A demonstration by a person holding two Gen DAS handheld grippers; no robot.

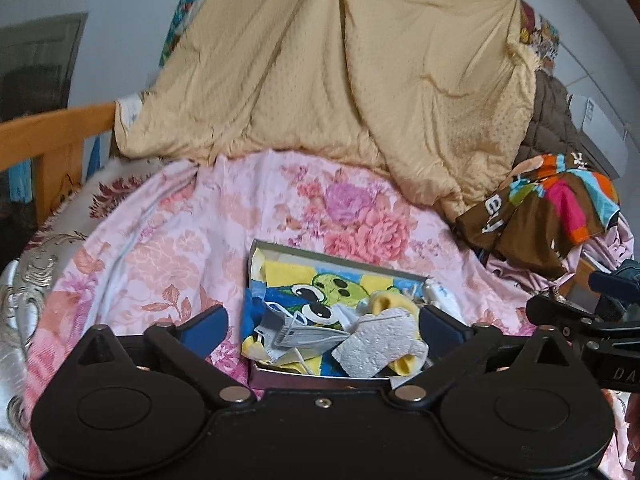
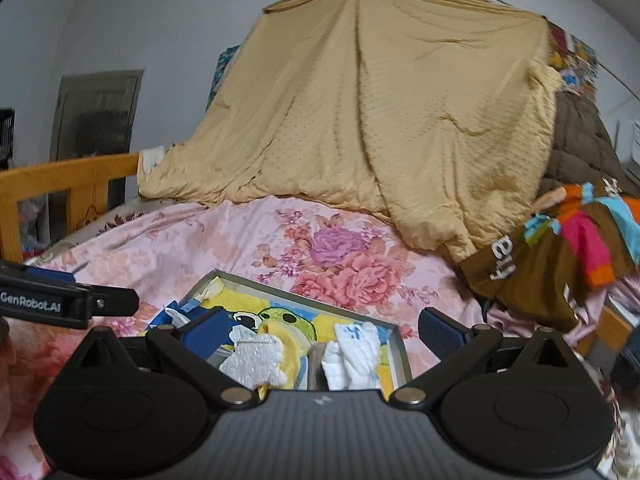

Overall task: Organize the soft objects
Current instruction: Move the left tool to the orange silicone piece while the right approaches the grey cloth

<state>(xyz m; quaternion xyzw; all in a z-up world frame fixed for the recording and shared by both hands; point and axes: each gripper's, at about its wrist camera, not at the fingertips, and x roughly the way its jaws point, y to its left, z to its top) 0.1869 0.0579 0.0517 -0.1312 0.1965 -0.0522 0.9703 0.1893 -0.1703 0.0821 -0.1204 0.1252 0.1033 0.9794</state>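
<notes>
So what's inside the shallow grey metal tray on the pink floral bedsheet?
The tray holds a yellow-blue cartoon frog cloth, grey face masks, a white textured sock and white folded socks. Its floor is covered.

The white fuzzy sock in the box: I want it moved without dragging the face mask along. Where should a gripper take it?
Grip the white fuzzy sock at its raised upper end, coming down from above with the left gripper, whose jaws stand open. That end lies on top of the pile, clear of the face mask, whose straps trail beside the sock's lower edge.
</notes>
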